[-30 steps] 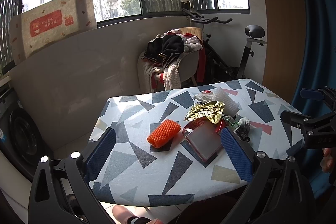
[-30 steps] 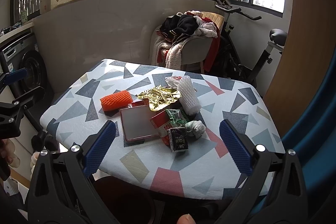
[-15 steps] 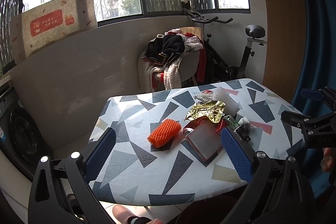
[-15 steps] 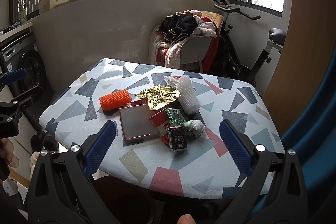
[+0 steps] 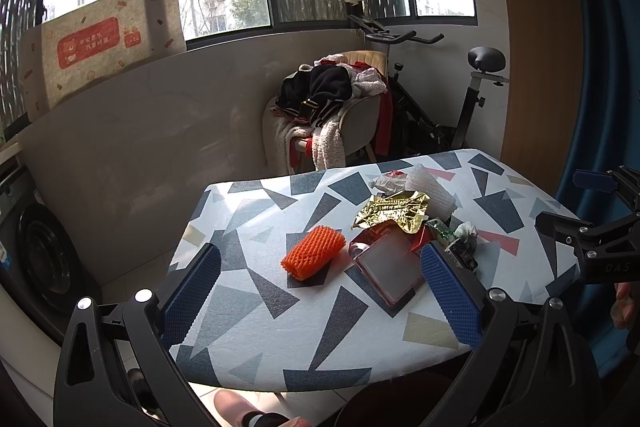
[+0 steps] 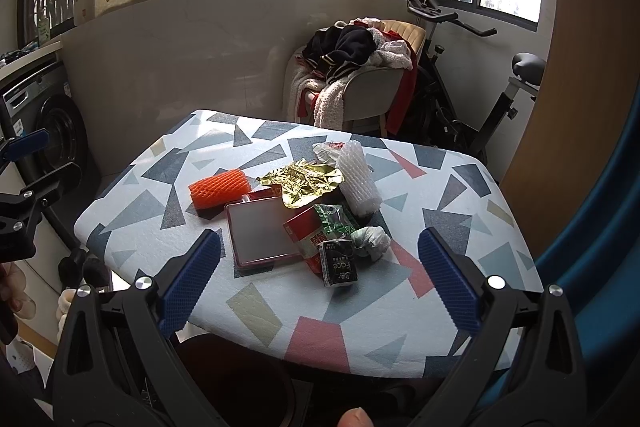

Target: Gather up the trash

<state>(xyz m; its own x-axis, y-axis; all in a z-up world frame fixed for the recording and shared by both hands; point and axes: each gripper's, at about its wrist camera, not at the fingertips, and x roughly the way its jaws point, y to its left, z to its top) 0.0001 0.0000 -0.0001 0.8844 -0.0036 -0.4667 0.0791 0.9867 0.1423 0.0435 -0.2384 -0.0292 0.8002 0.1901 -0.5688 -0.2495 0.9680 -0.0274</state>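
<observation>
Trash lies heaped on a table (image 6: 360, 319) with a triangle-patterned cover: an orange foam net (image 5: 314, 251) (image 6: 219, 188), a gold foil wrapper (image 5: 394, 207) (image 6: 303, 180), a white foam net (image 6: 357, 179), a pink-rimmed flat box (image 5: 391, 267) (image 6: 260, 233), a red carton (image 6: 306, 235), a small black carton (image 6: 338, 263) and a crumpled tissue (image 6: 372, 237). My left gripper (image 5: 320, 297) hovers open at the table's near-left edge, empty. My right gripper (image 6: 318, 283) hovers open over the near edge, short of the black carton, empty.
A dark round bin (image 6: 240, 379) shows under the near table edge. Behind the table stand a chair piled with clothes (image 5: 332, 107), an exercise bike (image 5: 452, 107) and a low wall. A washing machine (image 6: 52, 131) sits at the left, a blue curtain (image 5: 600, 67) at the right.
The right wrist view has drifted slightly, the trash shifting a little left and down in it. The left wrist view is almost unchanged. Both grippers stay open.
</observation>
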